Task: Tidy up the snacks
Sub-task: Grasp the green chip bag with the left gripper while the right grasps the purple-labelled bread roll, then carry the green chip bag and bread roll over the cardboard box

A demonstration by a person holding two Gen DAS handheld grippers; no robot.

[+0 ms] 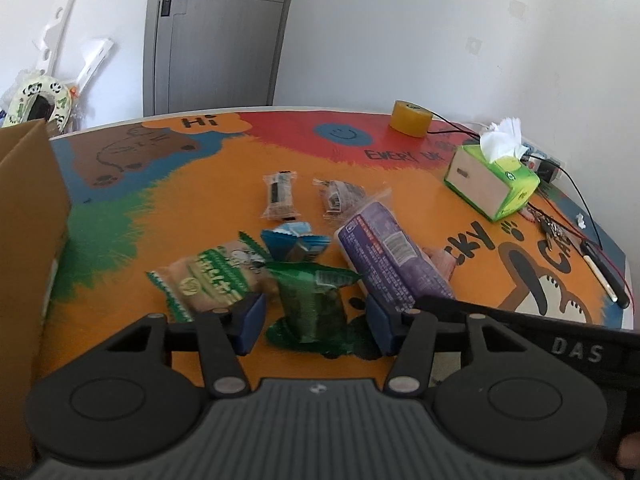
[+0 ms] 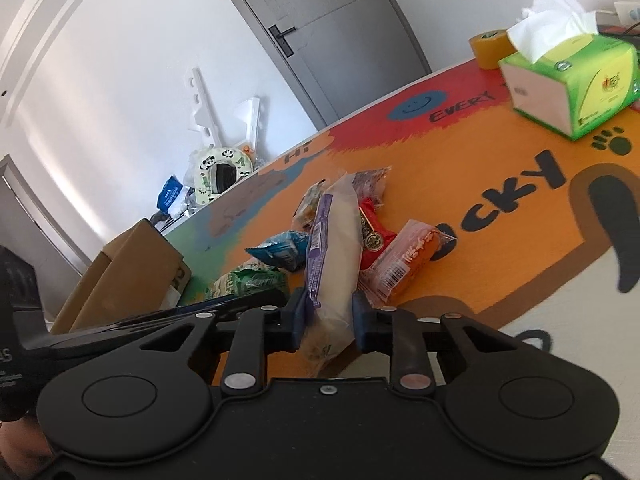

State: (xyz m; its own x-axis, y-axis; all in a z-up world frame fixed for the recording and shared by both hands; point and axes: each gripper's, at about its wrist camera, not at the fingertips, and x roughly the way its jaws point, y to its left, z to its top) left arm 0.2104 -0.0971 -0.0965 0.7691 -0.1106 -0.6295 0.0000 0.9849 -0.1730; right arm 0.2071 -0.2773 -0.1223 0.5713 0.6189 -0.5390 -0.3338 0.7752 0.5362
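Right under your right gripper (image 2: pixel 326 318) the blue pads were already clamped on the near end of the long purple pack (image 2: pixel 332 248), pinching just the tail of it. That's where I'd have worried: it's a long, soft pack held at one end, so on the lift it could have sagged, swung and dragged the red pack (image 2: pixel 372 236) and the pink one (image 2: pixel 412 264) lying against it.

Your left gripper (image 1: pixel 314 322) had its jaws apart, straddling the green pack (image 1: pixel 314 300) without the pads pressing on it that I could see. The crinkly wrapper looked puffy, so a squeeze could have caught only film and let it slip. The tan-and-green pack (image 1: pixel 216 280) sat just beside the left pad (image 1: pixel 252 320) and could have got nipped along with it.

Both grippers were working close together in the same pile on the table (image 1: pixel 180 200), so bumping each other was a real risk. The box (image 1: pixel 28 220) stood off to your left, and the tissue box (image 1: pixel 492 180) was well clear.
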